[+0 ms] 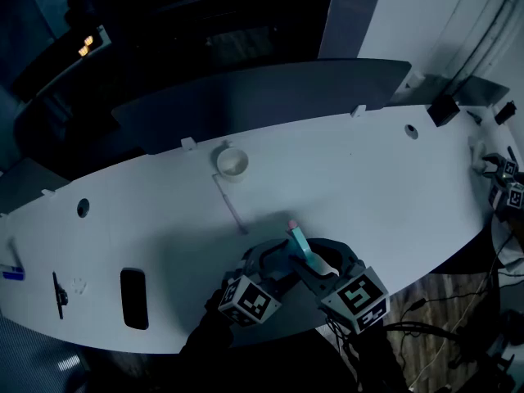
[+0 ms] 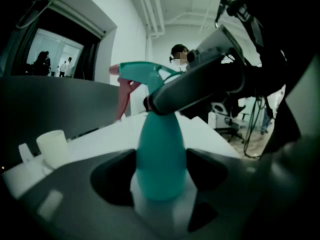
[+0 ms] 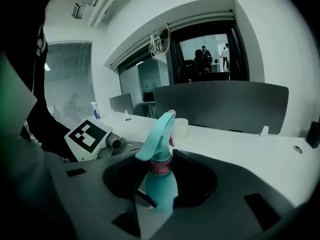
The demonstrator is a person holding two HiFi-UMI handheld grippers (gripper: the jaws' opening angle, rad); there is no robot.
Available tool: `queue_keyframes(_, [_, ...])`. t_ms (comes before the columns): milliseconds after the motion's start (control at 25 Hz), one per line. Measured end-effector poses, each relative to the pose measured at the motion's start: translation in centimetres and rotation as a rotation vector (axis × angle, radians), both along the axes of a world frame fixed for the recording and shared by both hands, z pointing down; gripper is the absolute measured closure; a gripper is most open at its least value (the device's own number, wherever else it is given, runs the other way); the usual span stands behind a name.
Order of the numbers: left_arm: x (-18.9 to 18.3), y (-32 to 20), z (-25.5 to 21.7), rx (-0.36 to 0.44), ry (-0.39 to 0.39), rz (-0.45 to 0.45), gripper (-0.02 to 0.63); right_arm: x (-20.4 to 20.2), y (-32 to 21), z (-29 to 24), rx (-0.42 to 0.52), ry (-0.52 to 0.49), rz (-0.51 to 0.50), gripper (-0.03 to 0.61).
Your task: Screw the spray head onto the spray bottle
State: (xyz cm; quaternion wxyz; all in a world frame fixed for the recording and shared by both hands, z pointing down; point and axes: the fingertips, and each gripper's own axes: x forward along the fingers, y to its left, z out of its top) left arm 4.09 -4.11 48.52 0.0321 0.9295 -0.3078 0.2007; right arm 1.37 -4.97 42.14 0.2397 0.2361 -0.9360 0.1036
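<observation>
**Bottle clamped left, right jaws loose round the collar**

Spray bottle (image 2: 161, 159) stood upright at the near edge of the table (image 1: 368, 178), about mid-length. Spray head (image 2: 142, 71) sat on top of it, pink trigger (image 2: 122, 96) pointing toward the far edge.

Left gripper (image 2: 161, 176): jaws clamped on the teal body low down, one on each side, both touching it. Bottle vertical in the grip.

Right gripper (image 3: 160, 176): came in at neck height from the other side. Jaws stood apart with the pink collar (image 3: 161, 166) between them, and a gap showed on both sides, so no grip there. In the left gripper view its body crossed right at the collar.

Can't tell from any view how far the collar was threaded onto the neck.

Rest of the table:
- white cup (image 1: 232, 163) close to the far edge, left of centre
- thin rod (image 1: 229, 205) lying just on the near side of the cup
- black flat slab (image 1: 133, 298) by the near edge, left part
- dark pen (image 1: 59, 295) further left, near the same edge

Grey partition (image 1: 262, 97) ran behind the far edge.
</observation>
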Motion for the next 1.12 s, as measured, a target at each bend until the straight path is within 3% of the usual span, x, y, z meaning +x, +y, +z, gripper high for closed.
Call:
queue_keyframes(560, [0.0, 0.0, 0.1, 0.006, -0.010, 0.010, 0.291, -0.4, -0.4, -0.8, -0.060, -0.025, -0.011, 0.428])
queue_keyframes(680, [0.0, -0.1, 0.1, 0.003, -0.007, 0.007, 0.291, -0.5, -0.5, -1.7, 0.013, -0.050, -0.012, 0.428])
queue_keyframes(880, [-0.1, -0.1, 0.2, -0.002, -0.004, 0.002, 0.291, -0.4, -0.6, -2.9, 0.201, -0.177, 0.043, 0.430])
queue_keyframes(960, [-0.1, -0.2, 0.2, -0.003, -0.004, 0.003, 0.291, -0.1, -0.3, -2.9, 0.227, -0.234, 0.059, 0.430])
queue_keyframes(1120, [-0.1, -0.2, 0.2, -0.003, -0.003, 0.001, 0.291, 0.0, 0.2, -2.2, 0.256, -0.237, 0.056, 0.430])
